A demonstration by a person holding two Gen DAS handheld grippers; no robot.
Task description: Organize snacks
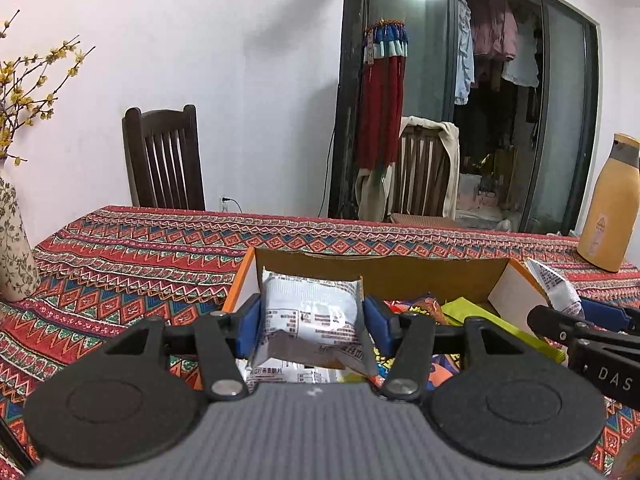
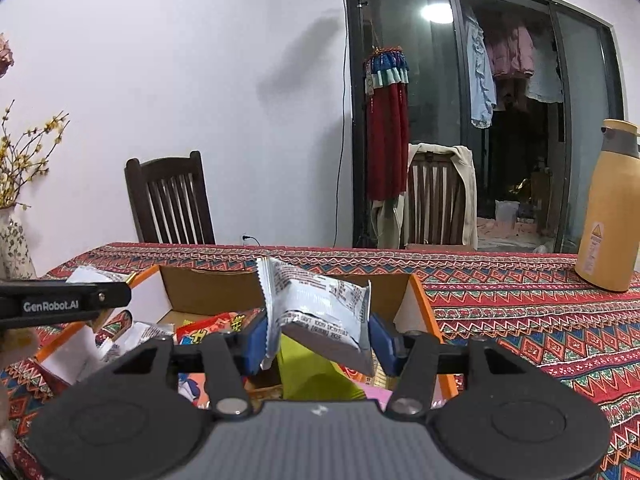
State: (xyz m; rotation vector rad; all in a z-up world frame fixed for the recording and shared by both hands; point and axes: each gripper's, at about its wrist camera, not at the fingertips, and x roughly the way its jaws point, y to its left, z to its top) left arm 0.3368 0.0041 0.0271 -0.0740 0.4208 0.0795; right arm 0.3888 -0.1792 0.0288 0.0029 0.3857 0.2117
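My left gripper [image 1: 312, 326] is shut on a white snack packet [image 1: 310, 312] and holds it over the left part of an open orange-edged cardboard box [image 1: 384, 276]. My right gripper [image 2: 318, 344] is shut on another white snack packet [image 2: 320, 312], tilted, held over the same box [image 2: 200, 284]. The box holds several colourful snack packs, among them a red one [image 2: 212, 326] and a yellow-green one [image 1: 492, 320]. The right gripper and its packet [image 1: 554, 286] show at the right in the left wrist view. The left gripper's arm [image 2: 64, 300] shows at the left in the right wrist view.
The table wears a red patterned cloth [image 1: 140, 256]. A yellow thermos [image 2: 608, 208] stands at the right. A floral vase with yellow blossoms [image 1: 12, 248] stands at the left. Two wooden chairs [image 1: 164, 160] stand behind the table, by a glass door.
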